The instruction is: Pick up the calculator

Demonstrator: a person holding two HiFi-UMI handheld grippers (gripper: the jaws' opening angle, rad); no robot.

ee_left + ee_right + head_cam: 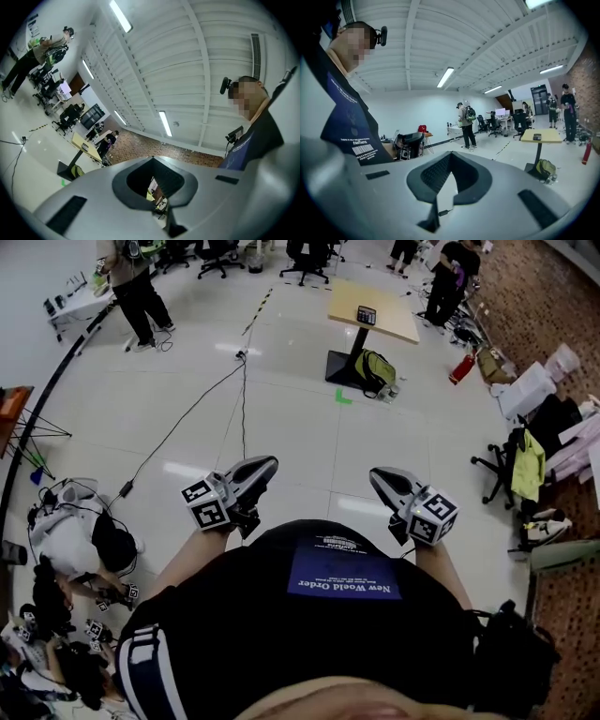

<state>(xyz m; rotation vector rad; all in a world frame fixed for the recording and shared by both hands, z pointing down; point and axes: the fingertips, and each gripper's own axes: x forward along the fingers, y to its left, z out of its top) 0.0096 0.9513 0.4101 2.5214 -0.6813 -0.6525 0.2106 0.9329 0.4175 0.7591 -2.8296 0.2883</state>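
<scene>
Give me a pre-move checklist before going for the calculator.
1. Calculator located: ok. The calculator lies on the yellow table, far across the floor.
2. Calculator in reach: not ok. The left gripper and the right gripper are close to the person's body.
3. Grippers empty: ok. Nothing is between either pair of jaws.
4. Jaws open for a grasp: not ok. Both pairs are shut.
5. Walking path: not ok. A black cable runs over the floor toward the table, and a green backpack sits at the table's base.
</scene>
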